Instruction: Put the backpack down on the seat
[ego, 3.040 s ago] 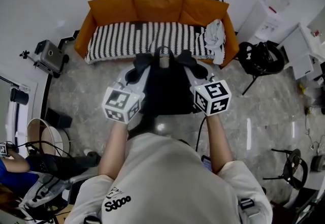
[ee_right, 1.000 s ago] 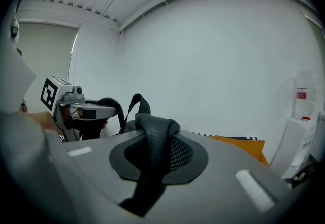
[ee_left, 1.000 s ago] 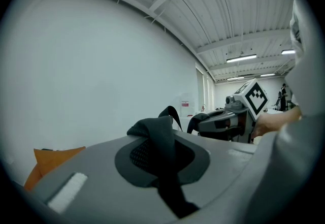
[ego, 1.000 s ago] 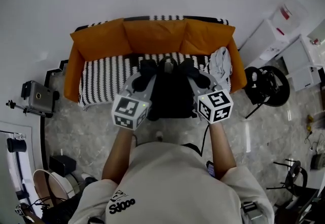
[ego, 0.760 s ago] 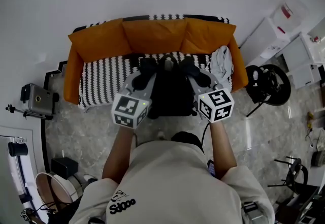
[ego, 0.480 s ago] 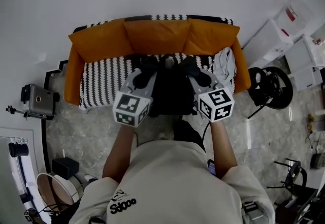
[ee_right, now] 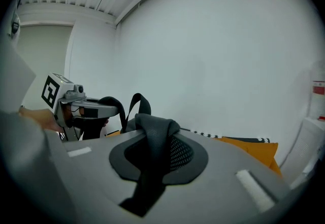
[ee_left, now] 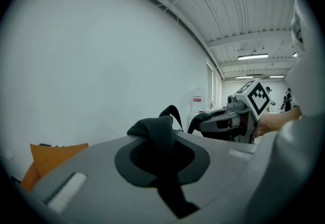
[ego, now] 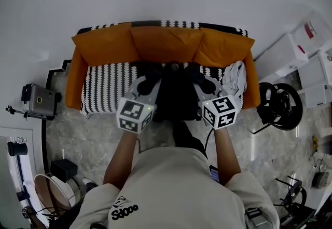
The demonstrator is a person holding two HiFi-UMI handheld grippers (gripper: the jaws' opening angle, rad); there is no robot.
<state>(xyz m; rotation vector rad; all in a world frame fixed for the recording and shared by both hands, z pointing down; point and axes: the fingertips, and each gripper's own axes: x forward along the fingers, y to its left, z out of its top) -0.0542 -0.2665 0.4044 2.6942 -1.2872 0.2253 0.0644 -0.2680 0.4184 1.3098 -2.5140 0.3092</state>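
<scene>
Backpack: black, upright, slung between both claws over the front edge of the striped seat; contact with the seat not discernible.
Left claw: clenched on the left strap; pinch visible only in the left gripper view.
Right claw: clenched on the mesh-lined right strap; pinch visible only in the right gripper view.
Head view only: bag body, three orange cushions, white cloth at the seat's right end.
Gripper views only: white wall, plus the opposite claw alongside.
</scene>
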